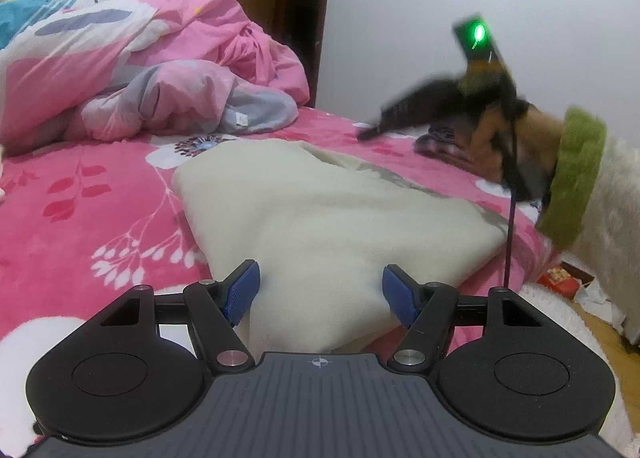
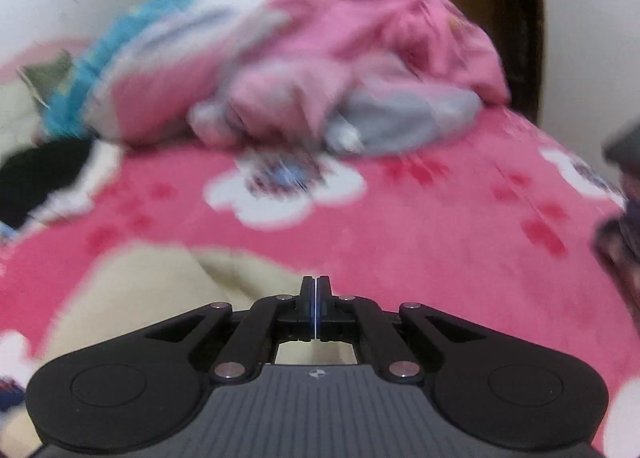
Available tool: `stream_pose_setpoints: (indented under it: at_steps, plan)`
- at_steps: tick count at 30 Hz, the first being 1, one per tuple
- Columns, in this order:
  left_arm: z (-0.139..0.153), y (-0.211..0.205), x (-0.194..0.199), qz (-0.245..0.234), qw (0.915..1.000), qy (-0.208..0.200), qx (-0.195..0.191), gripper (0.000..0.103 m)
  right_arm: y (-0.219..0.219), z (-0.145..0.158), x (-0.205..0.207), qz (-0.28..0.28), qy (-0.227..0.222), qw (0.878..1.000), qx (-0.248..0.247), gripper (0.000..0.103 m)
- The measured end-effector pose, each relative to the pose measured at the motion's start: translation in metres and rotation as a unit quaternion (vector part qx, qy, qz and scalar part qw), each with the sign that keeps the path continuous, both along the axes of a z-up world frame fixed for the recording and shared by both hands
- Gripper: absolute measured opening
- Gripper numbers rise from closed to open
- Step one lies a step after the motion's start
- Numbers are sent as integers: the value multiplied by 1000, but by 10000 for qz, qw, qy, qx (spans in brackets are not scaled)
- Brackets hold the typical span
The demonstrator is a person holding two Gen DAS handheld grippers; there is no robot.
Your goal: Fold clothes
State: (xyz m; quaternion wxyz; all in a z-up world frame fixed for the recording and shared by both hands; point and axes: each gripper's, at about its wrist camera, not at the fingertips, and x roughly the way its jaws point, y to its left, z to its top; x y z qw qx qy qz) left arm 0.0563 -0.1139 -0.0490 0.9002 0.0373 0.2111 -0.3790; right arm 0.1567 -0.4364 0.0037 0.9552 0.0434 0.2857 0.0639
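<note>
Broadly, a bed [image 1: 100,185] with a pink flowered sheet fills both views, and a heap of pink bedding [image 1: 132,57] is piled toward the upper left of the left wrist frame. On the sheet, at the centre of that frame, lies the cream garment [image 1: 320,209], folded into a thick flat bundle whose near end reaches down between the left gripper's fingers. A small dark folded item [image 1: 436,141] sits further back at the right, partly hidden.

The left gripper [image 1: 321,294] hovers at the garment's near end with its jaws spread; the blue pads [image 1: 240,294] flank the cloth without pinching it. The right gripper [image 2: 316,306], blurred at the upper right of the left view, has its jaws pressed together and holds nothing; in its own view the cream cloth sits at lower left, beneath its near side.

By my reading, the cream piece looks close to finished and this is the gap between folds. The next move likely calls for the left jaws to close on the near edge, or for a fresh garment to be fetched.
</note>
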Motion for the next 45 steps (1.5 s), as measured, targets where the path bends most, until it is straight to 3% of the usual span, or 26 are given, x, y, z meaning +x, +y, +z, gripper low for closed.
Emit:
stream_pose_setpoints:
  at_steps: [2,5,8,9,16,18,20,22,23,24,25,29,32,35,37,39,42,43,45]
  plan:
    - [0,0,0,7,10000,6,-11,69,9,8,14,414,-38,9991,84,0]
    - [1,-1,-2,52,10000,23,-16,69,18,-16,52,674,394,9969,41,0]
    - [1,-1,-3,43,10000,11,-10,69,-4,-65,86,108,934,9937,603,0]
    - [2,0,-3,38,10000,9,-10,69,-16,-71,87,-36,935,9899,1069,0]
    - [1,1,-3,5,10000,23,-59,69,-45,-32,63,-168,362,9868,1571,0]
    - [0,1,-3,15,10000,31,-72,69,-52,-46,65,-156,634,9841,1652,0]
    - [0,1,-3,14,10000,28,-93,69,-65,-78,72,-223,1162,9736,1950,0]
    - [0,1,-2,19,10000,44,-85,69,-96,-89,62,-466,1073,9490,2927,0]
    - [0,1,-2,21,9999,56,-89,69,-104,-80,54,-880,1000,9489,2862,0]
    - [0,2,-1,22,9999,81,-120,69,-104,-67,47,-994,884,9614,2409,0]
    - [-1,2,0,22,9998,100,-144,69,-101,-52,38,-912,740,9714,2065,0]
    - [-1,3,1,4,9998,96,-147,69,-73,-11,-6,-98,226,9858,1662,0]
    - [-2,4,2,15,9998,112,-167,69,-44,-36,-18,166,589,9942,883,0]
    - [0,2,2,19,9999,99,-101,69,-48,-61,-27,-143,603,9947,816,0]
    - [2,2,2,15,10000,85,-20,69,-47,-39,-41,-738,481,9945,574,0]
    - [2,3,3,8,9999,100,-10,69,-43,-12,-67,-596,49,9961,651,0]
    - [2,0,3,55,9999,92,23,69,-24,5,-109,-210,-278,9972,663,0]
    - [3,-1,2,73,9999,84,42,69,-16,-1,-116,-80,-188,9980,604,0]
    - [4,-3,0,116,9999,76,101,69,-4,-36,-117,-60,476,9982,371,0]
